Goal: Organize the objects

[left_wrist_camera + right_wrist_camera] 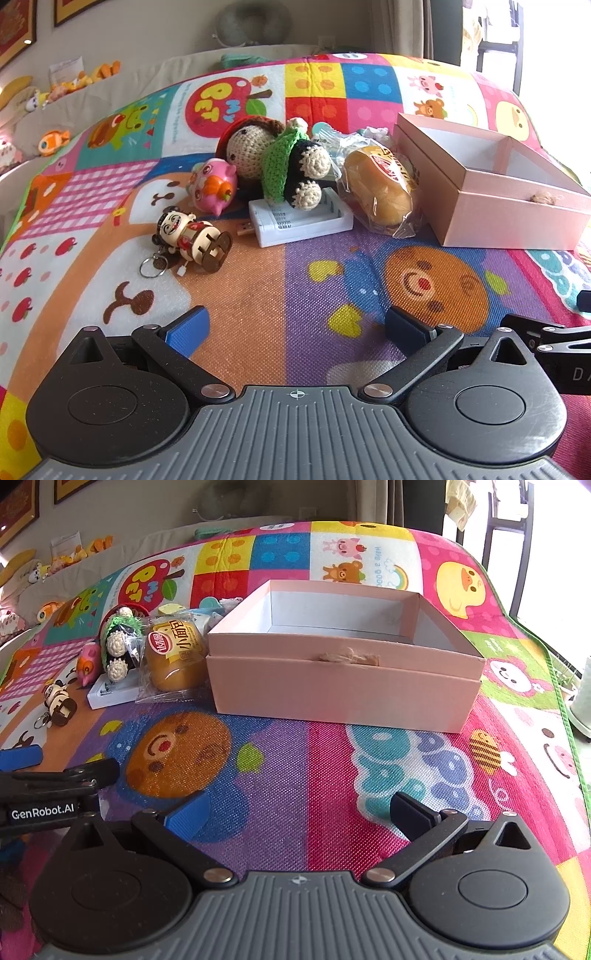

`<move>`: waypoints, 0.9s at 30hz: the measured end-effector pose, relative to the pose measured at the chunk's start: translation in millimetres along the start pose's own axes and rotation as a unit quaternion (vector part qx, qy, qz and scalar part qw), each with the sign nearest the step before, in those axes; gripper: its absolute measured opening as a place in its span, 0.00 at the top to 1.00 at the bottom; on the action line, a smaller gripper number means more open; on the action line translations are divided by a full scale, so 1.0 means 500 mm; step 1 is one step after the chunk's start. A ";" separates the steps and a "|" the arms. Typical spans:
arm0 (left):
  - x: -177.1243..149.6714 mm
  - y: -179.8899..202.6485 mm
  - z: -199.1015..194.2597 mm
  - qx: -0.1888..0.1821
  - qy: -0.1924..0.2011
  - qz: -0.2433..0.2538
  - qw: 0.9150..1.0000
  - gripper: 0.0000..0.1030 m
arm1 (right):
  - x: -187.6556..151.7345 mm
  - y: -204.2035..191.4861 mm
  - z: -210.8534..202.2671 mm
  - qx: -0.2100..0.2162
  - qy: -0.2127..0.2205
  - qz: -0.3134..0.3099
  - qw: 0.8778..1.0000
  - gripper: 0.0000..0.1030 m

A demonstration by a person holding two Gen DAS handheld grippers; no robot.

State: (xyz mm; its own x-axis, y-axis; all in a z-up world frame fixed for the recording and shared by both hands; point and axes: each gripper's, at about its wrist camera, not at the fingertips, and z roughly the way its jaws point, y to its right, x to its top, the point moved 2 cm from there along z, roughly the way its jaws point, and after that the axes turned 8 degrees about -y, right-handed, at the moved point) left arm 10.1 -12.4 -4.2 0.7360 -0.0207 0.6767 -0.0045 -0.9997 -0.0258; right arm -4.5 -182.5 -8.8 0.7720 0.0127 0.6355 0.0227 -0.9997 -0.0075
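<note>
- We logged the bagged bun (173,657), red logo and Chinese lettering, touching the empty pink box (345,686) on the "MY PET" mat (295,760).
- Left gripper (295,328), marked "GenRobot.AI", and right gripper (297,812): fingers spread, holding nothing.

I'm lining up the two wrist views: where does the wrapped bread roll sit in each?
Left wrist: wrapped bread roll right of centre, between the white charger and the pink box.
Right wrist: the roll left of centre, against the box's left end.
Shared landmark: the pink box.
</note>
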 end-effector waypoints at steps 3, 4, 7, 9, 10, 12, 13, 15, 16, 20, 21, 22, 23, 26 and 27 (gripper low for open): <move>-0.001 0.000 -0.001 0.000 -0.001 -0.001 1.000 0.00 | 0.001 -0.002 0.001 -0.006 -0.003 0.008 1.000 0.00; 0.000 0.000 0.000 0.000 -0.001 0.000 1.000 0.00 | 0.001 -0.002 0.001 -0.008 -0.004 0.010 1.000 0.00; -0.001 0.001 0.000 0.000 -0.001 0.000 1.000 0.00 | 0.003 -0.001 0.001 -0.006 -0.008 0.010 1.000 0.00; -0.001 0.001 -0.001 -0.001 -0.001 -0.003 1.000 0.00 | 0.004 0.003 0.000 0.002 -0.011 0.003 1.000 0.00; -0.002 0.000 -0.002 -0.002 0.000 -0.008 1.000 0.01 | 0.004 0.005 0.000 0.007 -0.013 -0.002 1.000 0.00; -0.003 -0.009 -0.010 -0.013 0.003 -0.025 1.000 0.01 | 0.003 0.010 -0.003 0.016 -0.018 -0.012 1.000 0.00; 0.000 -0.016 -0.014 -0.024 0.002 -0.033 0.999 0.01 | 0.002 0.012 -0.004 0.020 -0.018 -0.016 1.000 0.00; 0.020 -0.024 -0.029 -0.050 0.003 -0.038 0.998 0.01 | -0.002 0.013 -0.007 0.025 -0.015 -0.024 0.999 0.00; 0.034 -0.023 -0.036 -0.054 0.011 -0.033 0.998 0.01 | -0.003 0.013 -0.009 0.027 -0.014 -0.026 0.999 0.00; 0.110 -0.008 -0.050 -0.078 0.060 -0.019 0.995 0.01 | -0.010 0.009 -0.017 0.040 -0.010 -0.038 0.998 0.00; 0.132 -0.004 -0.038 -0.093 0.047 -0.025 0.994 0.01 | -0.010 0.012 -0.020 0.044 -0.007 -0.037 0.998 0.00; 0.152 0.001 -0.021 -0.099 0.032 -0.033 0.994 0.01 | -0.011 0.016 -0.026 0.043 0.001 -0.031 0.999 0.00; 0.165 0.004 -0.006 -0.099 0.021 -0.040 0.994 0.01 | -0.012 0.020 -0.036 0.041 0.017 -0.024 0.999 0.00; 0.190 0.014 0.036 -0.111 0.006 -0.063 0.992 0.01 | -0.012 0.028 -0.075 0.045 0.064 -0.031 0.996 0.00; 0.196 0.018 0.049 -0.112 0.006 -0.069 0.991 0.02 | -0.010 0.030 -0.088 0.045 0.080 -0.037 0.995 0.00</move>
State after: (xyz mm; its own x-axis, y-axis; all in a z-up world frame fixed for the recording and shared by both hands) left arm 98.8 -23.2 43.9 0.7320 0.1180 0.6710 -0.0547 -0.9715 0.2305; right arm -36.0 -198.2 21.9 0.6554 0.0756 0.7515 0.1374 -0.9903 -0.0202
